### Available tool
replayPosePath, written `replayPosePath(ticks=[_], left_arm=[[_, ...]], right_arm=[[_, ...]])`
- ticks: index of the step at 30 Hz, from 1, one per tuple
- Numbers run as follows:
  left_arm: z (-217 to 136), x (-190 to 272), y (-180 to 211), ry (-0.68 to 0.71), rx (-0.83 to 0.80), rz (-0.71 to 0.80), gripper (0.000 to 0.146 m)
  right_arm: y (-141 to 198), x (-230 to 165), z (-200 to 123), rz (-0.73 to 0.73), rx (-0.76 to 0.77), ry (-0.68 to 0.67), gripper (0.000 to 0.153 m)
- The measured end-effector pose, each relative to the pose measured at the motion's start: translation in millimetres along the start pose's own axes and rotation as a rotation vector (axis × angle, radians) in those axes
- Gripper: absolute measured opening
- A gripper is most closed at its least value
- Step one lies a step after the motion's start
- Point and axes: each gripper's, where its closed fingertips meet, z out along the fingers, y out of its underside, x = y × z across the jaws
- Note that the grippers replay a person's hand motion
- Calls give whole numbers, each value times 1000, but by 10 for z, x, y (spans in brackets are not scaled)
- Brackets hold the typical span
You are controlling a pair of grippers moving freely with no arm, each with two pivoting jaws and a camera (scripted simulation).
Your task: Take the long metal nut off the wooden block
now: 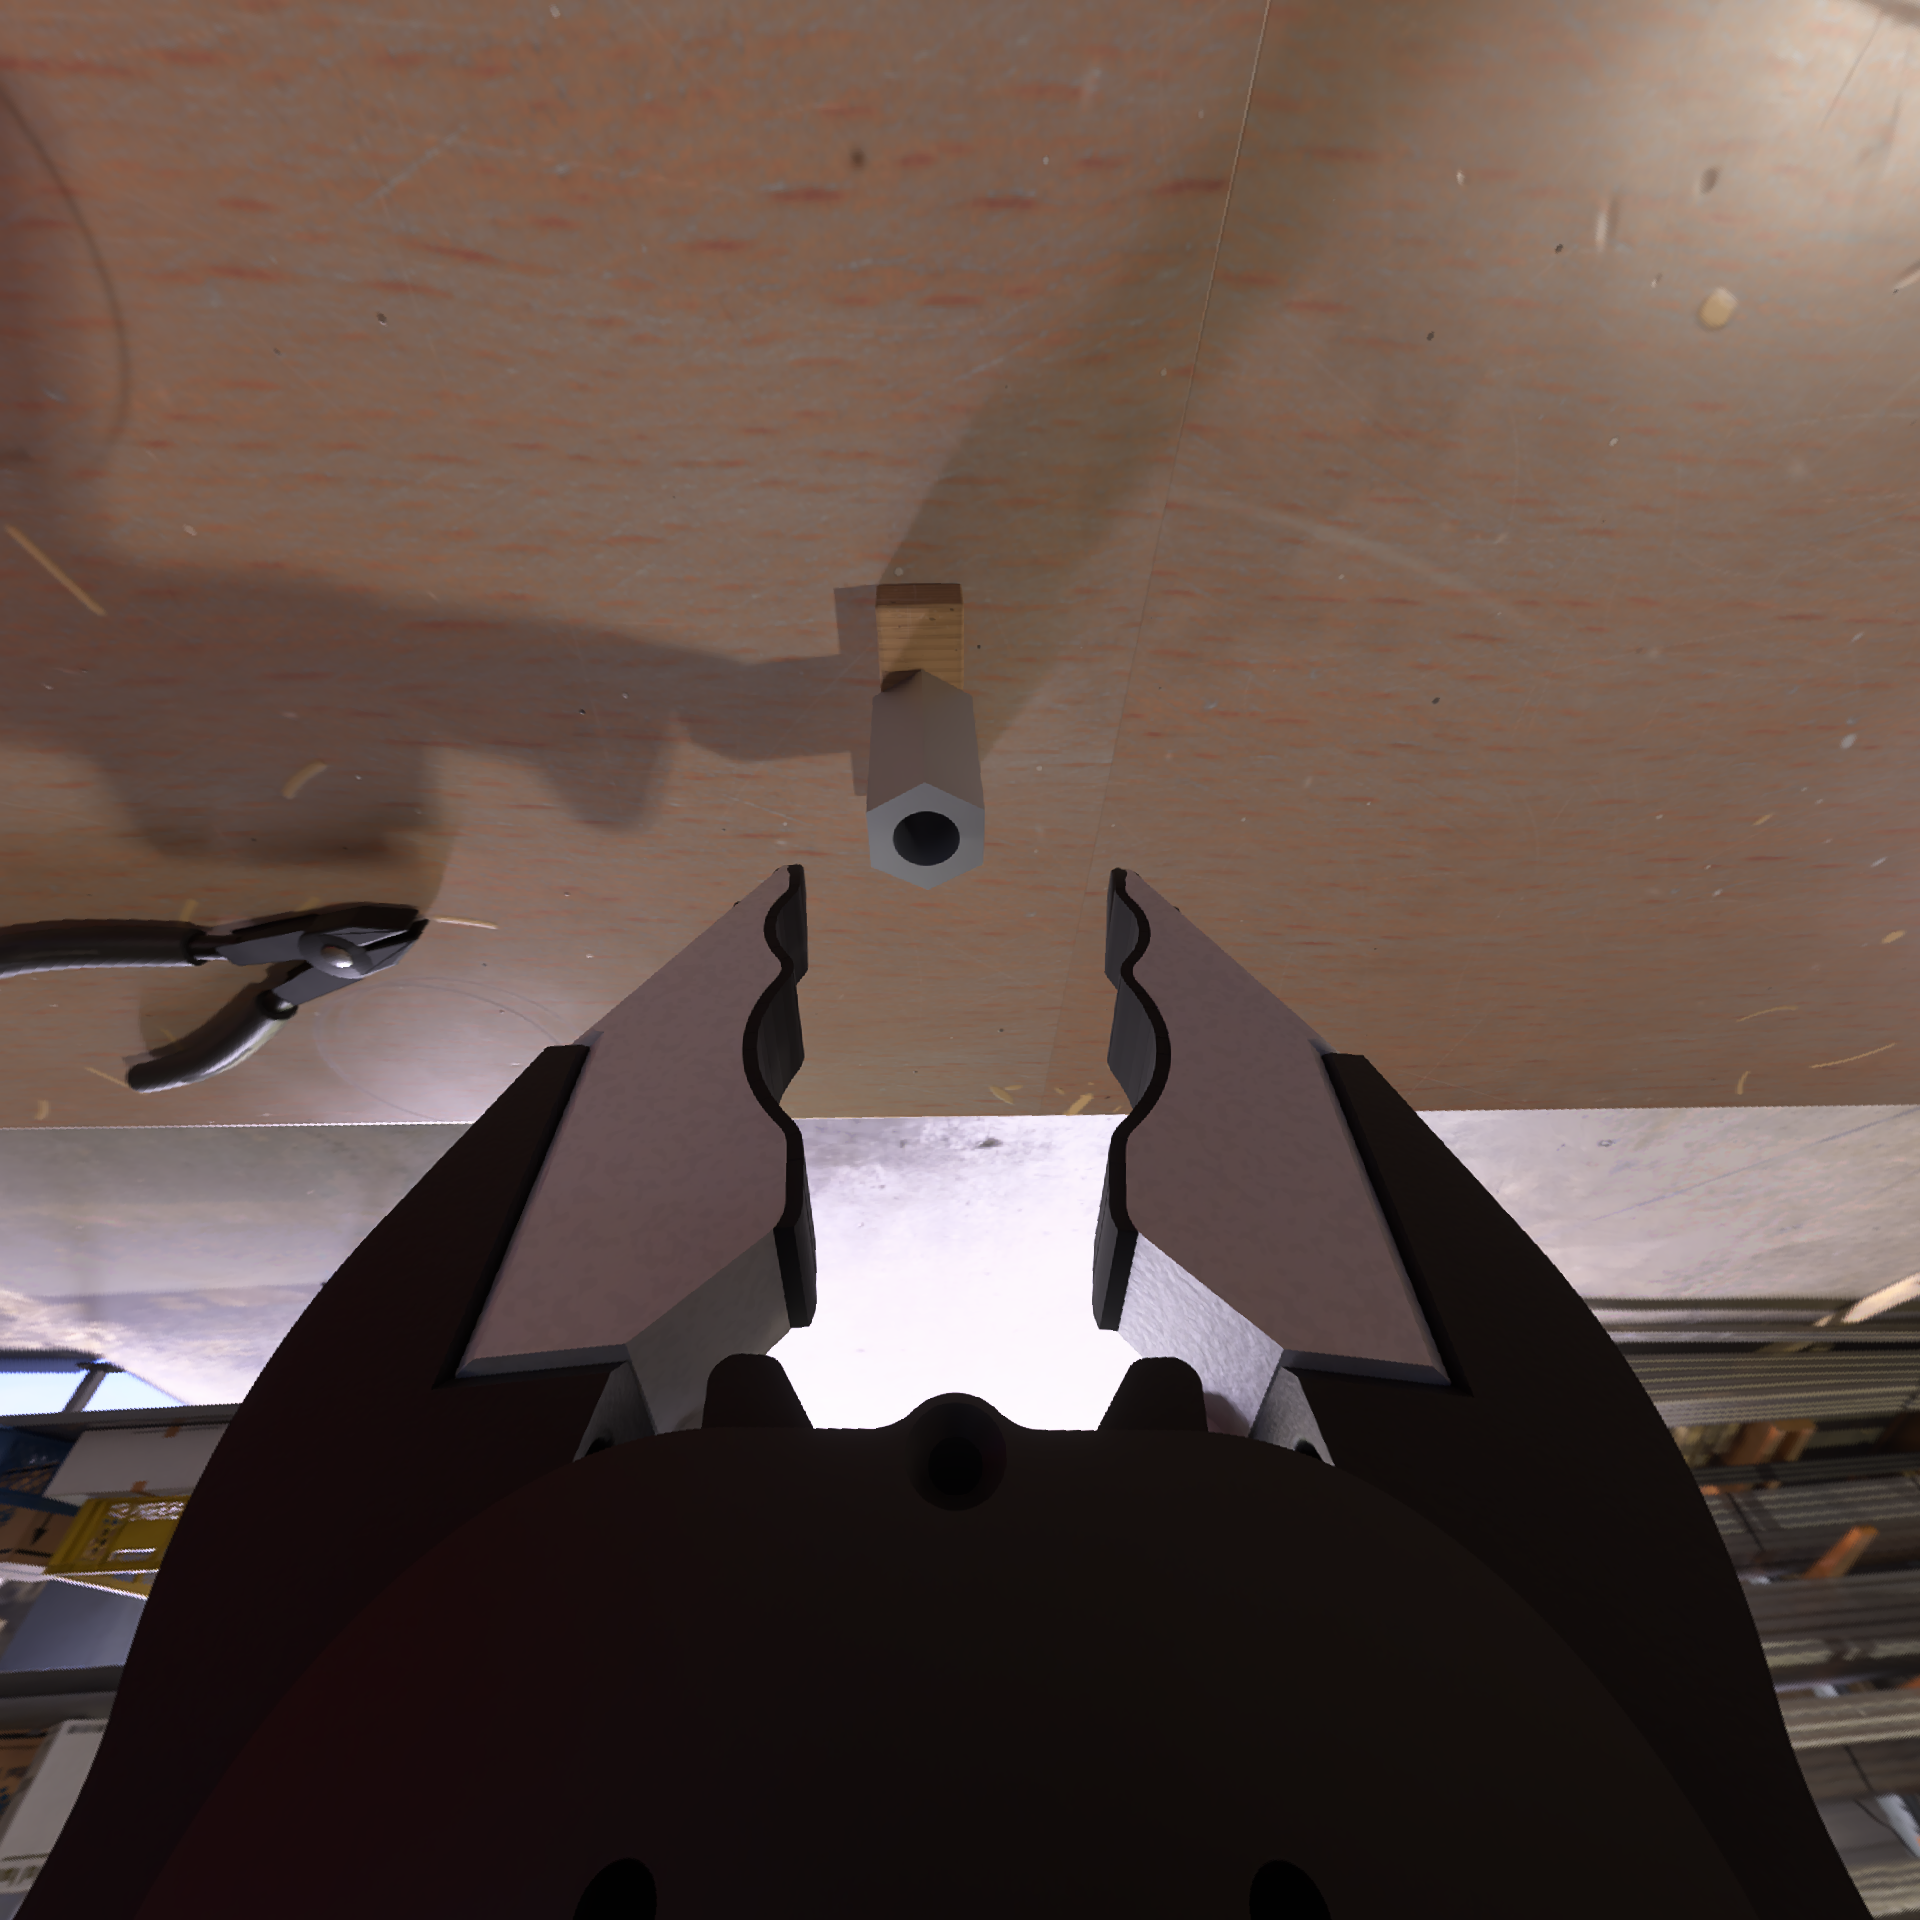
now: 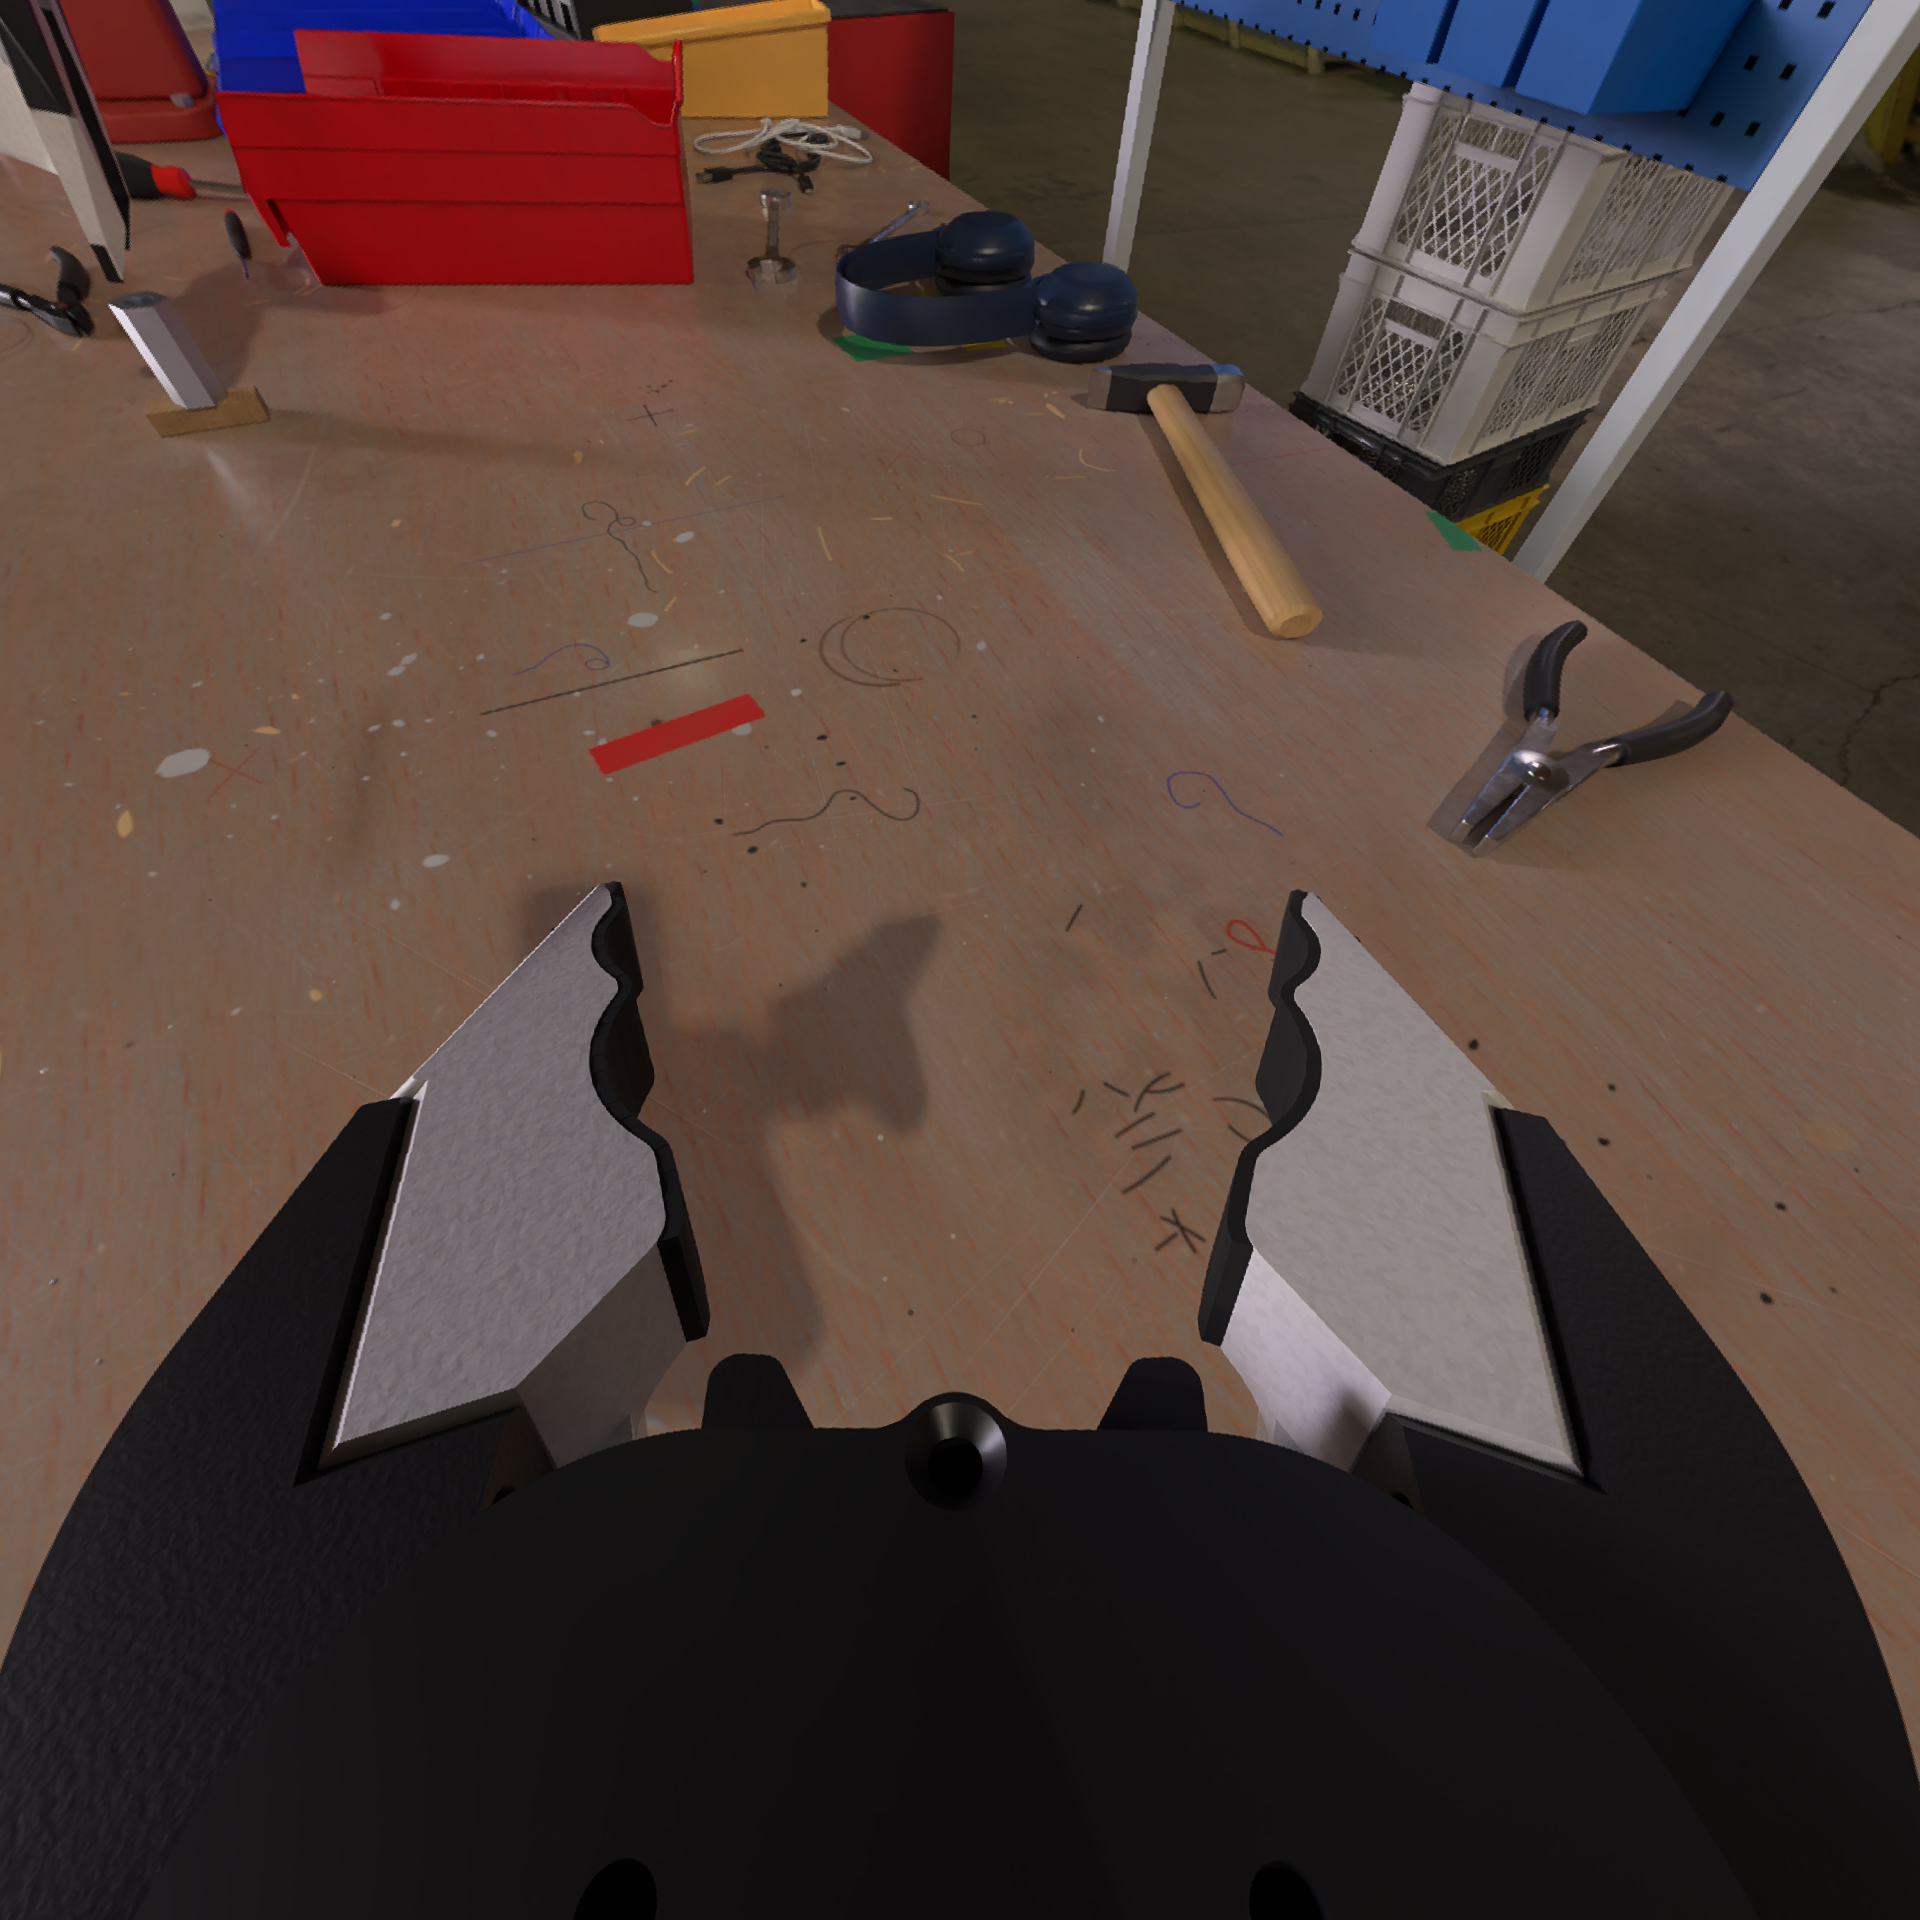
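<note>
A long grey hexagonal metal nut (image 1: 923, 790) stands upright on a small wooden block (image 1: 918, 634) on the workbench. In the left wrist view I look down on it, its open bore facing me. My left gripper (image 1: 954, 883) is open and empty, above the nut, with its fingertips just short of the nut's top end. In the right wrist view the nut (image 2: 166, 348) and block (image 2: 208, 410) show far off at the upper left. My right gripper (image 2: 954, 904) is open and empty, low over the bench and far from the nut.
Black-handled pliers (image 1: 260, 966) lie left of the nut. In the right wrist view red bins (image 2: 457, 177), blue ear defenders (image 2: 987, 286), a hammer (image 2: 1205, 488) and pliers (image 2: 1569, 748) lie on the bench. White crates (image 2: 1496, 281) stand beyond its right edge.
</note>
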Motion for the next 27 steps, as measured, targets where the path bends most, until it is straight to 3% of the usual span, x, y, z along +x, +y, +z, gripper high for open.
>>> replayPosePath(ticks=[12,27], left_arm=[[106,-89,49,17,-22,-110,55],[261,-71,68,-90,-92,-69,33]], right_arm=[[81,114,-162,21,37,0,121],[169,215,-342,45,61,30,120]])
